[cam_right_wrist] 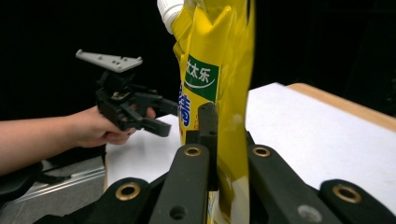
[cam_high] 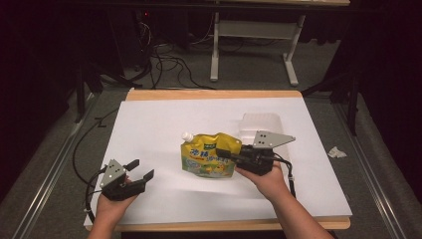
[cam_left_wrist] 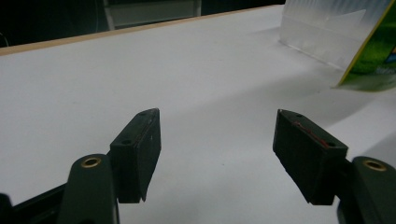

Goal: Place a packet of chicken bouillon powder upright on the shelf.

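A person sits at a table covered by a white sheet (cam_high: 149,129), holding a black two-jaw gripper in each hand. The right gripper (cam_high: 225,153), just right of the table's middle, pinches a yellow spouted pouch (cam_high: 206,154) by its right edge, jaws pressed tight on the foil. In the right gripper view the pouch (cam_right_wrist: 219,70) stands upright between the jaws, its white cap (cam_right_wrist: 169,10) at the top, a green label with white characters on its face. The left gripper (cam_high: 139,170) sits at the near left corner, well apart from the pouch, its jaws spread wide with nothing between them; its own view shows only bare white sheet between the pads. A clear plastic container (cam_high: 261,123) rests just beyond the pouch, toward the far right.
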{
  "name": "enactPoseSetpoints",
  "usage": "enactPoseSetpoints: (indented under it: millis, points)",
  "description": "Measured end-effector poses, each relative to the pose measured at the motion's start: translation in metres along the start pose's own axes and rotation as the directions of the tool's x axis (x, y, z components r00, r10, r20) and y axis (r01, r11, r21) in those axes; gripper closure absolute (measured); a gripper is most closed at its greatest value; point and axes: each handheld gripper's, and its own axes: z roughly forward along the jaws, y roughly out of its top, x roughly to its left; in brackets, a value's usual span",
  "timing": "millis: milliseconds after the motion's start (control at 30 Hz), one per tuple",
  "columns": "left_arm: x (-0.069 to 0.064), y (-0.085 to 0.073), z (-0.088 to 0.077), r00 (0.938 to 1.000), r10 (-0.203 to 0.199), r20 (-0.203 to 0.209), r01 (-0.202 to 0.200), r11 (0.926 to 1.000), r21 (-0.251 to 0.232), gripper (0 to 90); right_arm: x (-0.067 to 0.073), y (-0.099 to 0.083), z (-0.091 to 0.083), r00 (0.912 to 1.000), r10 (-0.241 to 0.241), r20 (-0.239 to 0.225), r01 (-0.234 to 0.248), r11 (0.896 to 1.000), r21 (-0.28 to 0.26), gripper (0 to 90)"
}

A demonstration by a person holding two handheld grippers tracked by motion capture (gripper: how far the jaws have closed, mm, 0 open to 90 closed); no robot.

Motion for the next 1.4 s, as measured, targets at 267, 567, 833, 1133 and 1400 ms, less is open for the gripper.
enactPoseSetpoints:
  millis: [267,567,833,1133,1400]
  points:
    - [0.001,0.0,0.001,0.9999,-0.009,0.009,0.009,0.9999,0.009,30.2,-0.015,0.009,-0.03,0.9975,0.014,0.069,-0.011,0.999,-0.05,90.0]
    - [-0.003,0.0,0.005,0.9995,0.006,0.032,-0.007,0.9993,0.037,29.2,-0.043,0.014,-0.07,0.9793,0.036,0.199,-0.02,0.996,-0.085,90.0]
    - [-0.004,0.0,0.006,0.9993,0.016,0.035,-0.018,0.9989,0.043,29.2,-0.066,0.02,-0.087,0.9634,0.046,0.264,-0.029,0.997,-0.067,90.0]
    - [-0.007,0.0,0.007,0.9988,0.029,0.04,-0.03,0.9986,0.044,29.2,-0.085,0.026,-0.096,0.9483,0.055,0.313,-0.039,0.998,-0.055,90.0]
    - [-0.005,0.0,0.006,0.9989,0.03,0.036,-0.032,0.9987,0.04,29.1,-0.102,0.025,-0.101,0.9377,0.082,0.338,-0.066,0.996,-0.059,90.0]
